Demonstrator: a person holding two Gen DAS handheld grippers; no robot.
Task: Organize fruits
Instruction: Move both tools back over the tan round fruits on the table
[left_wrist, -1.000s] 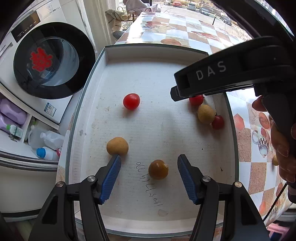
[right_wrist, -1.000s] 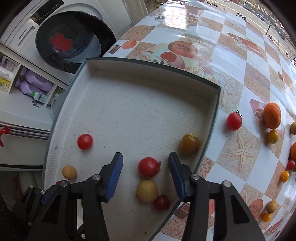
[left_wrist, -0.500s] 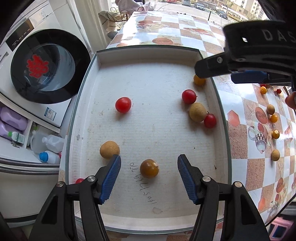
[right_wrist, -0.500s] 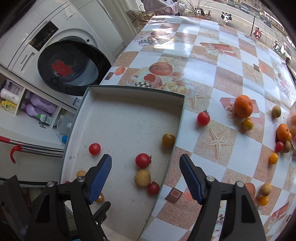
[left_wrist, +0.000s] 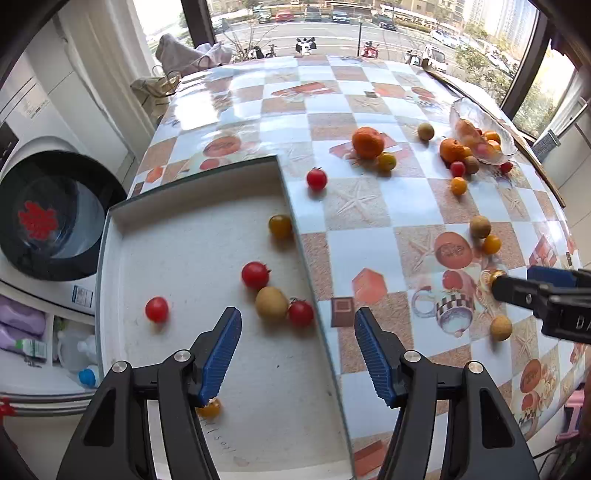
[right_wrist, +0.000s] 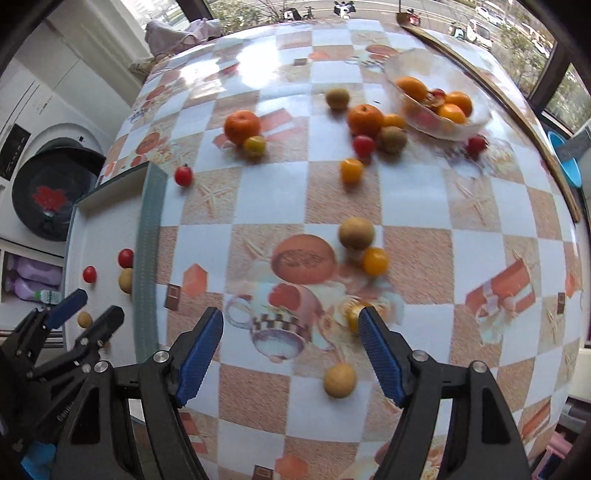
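Blue ribbed pads line both tools, and both stand wide apart with nothing between them. The left gripper (left_wrist: 297, 350) fills the bottom of the left wrist view, straddling the right wall of the white tray (left_wrist: 317, 295); a small orange fruit (left_wrist: 209, 409) peeks out just behind its left pad. Just above the pads, inside the tray, a tan round fruit (left_wrist: 271, 303) sits touching a red tomato (left_wrist: 300, 313) on its right, with a second red tomato (left_wrist: 255, 274) close above it. Another tomato (left_wrist: 156, 309) lies alone toward the left of the tray, and a dark yellow tomato (left_wrist: 280, 226) rests against the right wall higher up.

In the right wrist view, the right gripper (right_wrist: 291, 343) hangs over the checked tablecloth (right_wrist: 417, 206). A pale yellow fruit (right_wrist: 340, 380) lies between its open pads near the bottom centre, and a small orange fruit (right_wrist: 354, 314) shows just beside the tip of its right pad. Farther up in mid-frame, a tan fruit (right_wrist: 356, 232) touches an orange tomato (right_wrist: 375, 261). Beyond these, loose fruit scatters across the upper half: a tangerine (right_wrist: 242, 127) with a yellowish tomato (right_wrist: 254, 145) against it, and a red tomato (right_wrist: 183, 175) near the tray corner. At upper right a glass bowl (right_wrist: 476, 118) holds oranges.
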